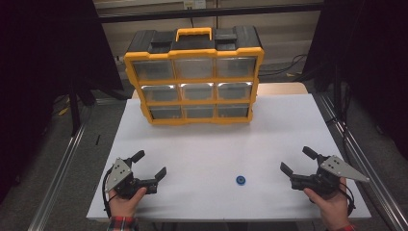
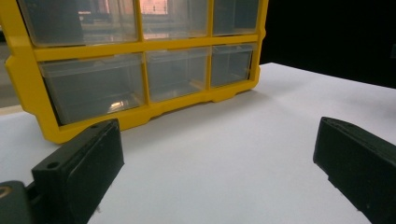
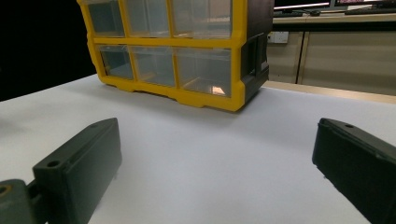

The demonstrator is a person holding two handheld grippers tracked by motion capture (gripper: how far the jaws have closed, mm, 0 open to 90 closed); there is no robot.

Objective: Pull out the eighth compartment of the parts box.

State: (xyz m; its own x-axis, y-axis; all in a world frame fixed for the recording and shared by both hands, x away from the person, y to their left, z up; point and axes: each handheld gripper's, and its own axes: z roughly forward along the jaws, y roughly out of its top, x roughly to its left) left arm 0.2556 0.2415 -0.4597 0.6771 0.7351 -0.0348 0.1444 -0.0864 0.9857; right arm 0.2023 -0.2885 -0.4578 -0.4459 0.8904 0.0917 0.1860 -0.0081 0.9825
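- High view: the yellow drawer cabinet [image 1: 194,77] stands upright at the far side of the white table [image 1: 269,120], all nine clear drawers pushed in. A small blue ring [image 1: 241,180] lies flat near the front edge, right of centre, between the two hands and nearer the right one. The left gripper [image 1: 150,164] sits low over the table at the front left, jaws spread wide with nothing between them. The right gripper [image 1: 298,160] does the same at the front right, jaws released and empty, the ring a short way to its left.
- Left gripper view: the two black jaws stand far apart over bare table, pointed at the cabinet's [image 2: 140,65] lower drawers. The drawers look empty, apart from a pale glint in the nearest one.
- Right gripper view: the jaws gape, with only table between them, and the cabinet's [image 3: 177,56] right corner is ahead. The ring lies off to the side, outside this frame.
- Judgement: the step looks like a pick-up of the ring, best done by the right gripper. It should swing left, tip down so the jaws straddle the ring, and close on its outer edge; a thin flat piece may skid if one jaw lands first.
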